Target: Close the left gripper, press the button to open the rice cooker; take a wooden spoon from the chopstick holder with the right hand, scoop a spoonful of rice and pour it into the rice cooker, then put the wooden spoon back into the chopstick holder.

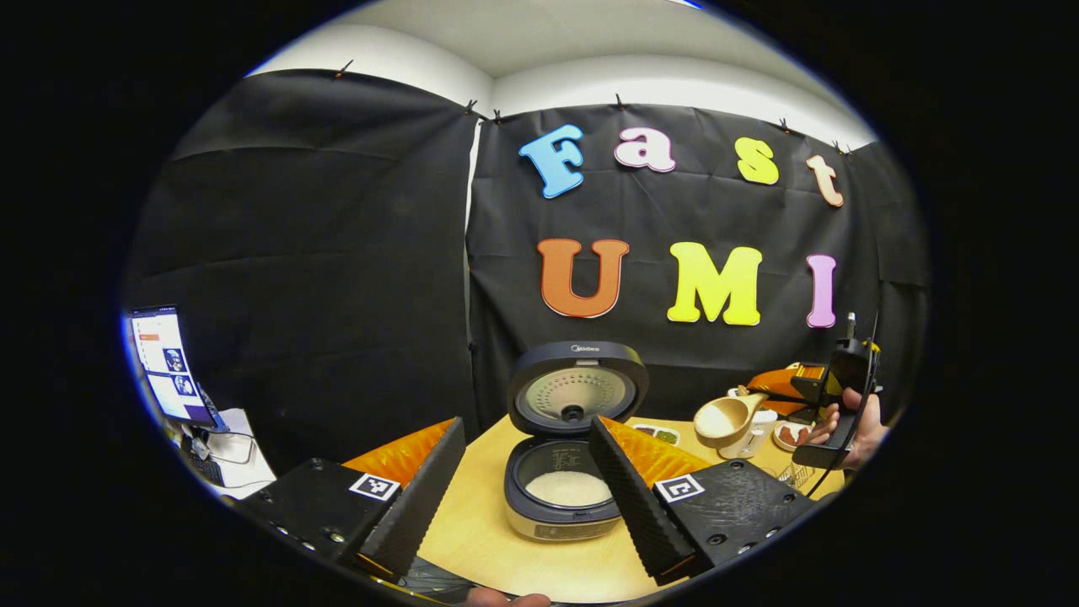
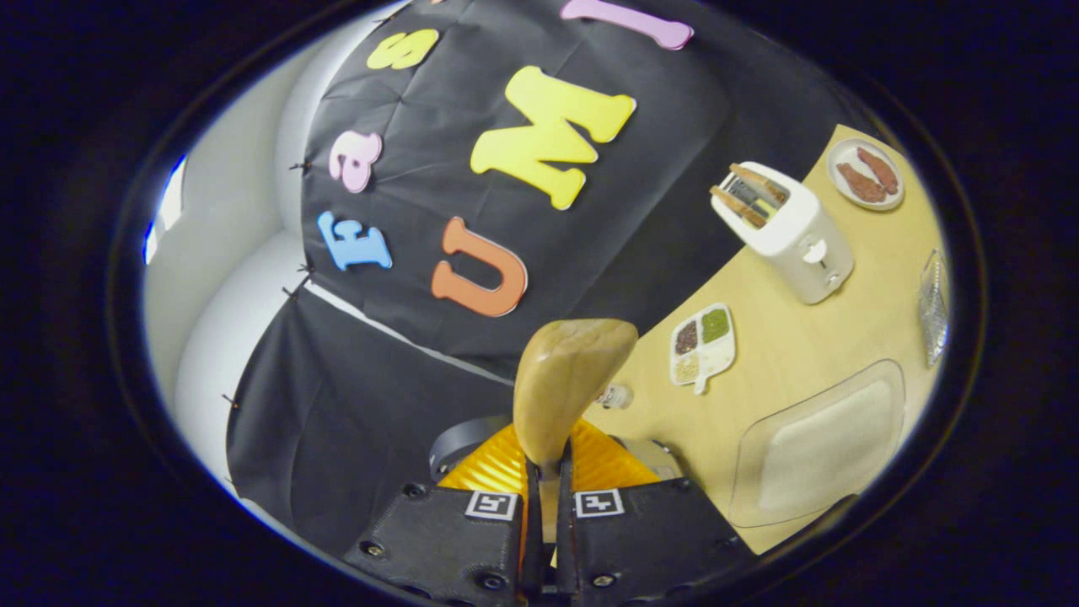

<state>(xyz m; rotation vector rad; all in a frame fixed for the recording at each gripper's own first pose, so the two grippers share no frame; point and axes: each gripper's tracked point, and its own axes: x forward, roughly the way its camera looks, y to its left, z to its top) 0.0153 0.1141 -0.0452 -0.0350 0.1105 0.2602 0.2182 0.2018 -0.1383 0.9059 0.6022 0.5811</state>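
Fingers of the right gripper (image 2: pixel 546 480) are clamping the wooden spoon (image 2: pixel 563 379) by its handle, bowl projecting ahead for carrying; the left gripper (image 1: pixel 527 480) is hanging spread, framing the open rice cooker (image 1: pixel 566 438), rice inside.

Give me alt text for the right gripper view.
The right gripper clamps a wooden spoon by its handle, bowl raised. Beyond it on the table stand a white toaster, a divided dish and a plate.
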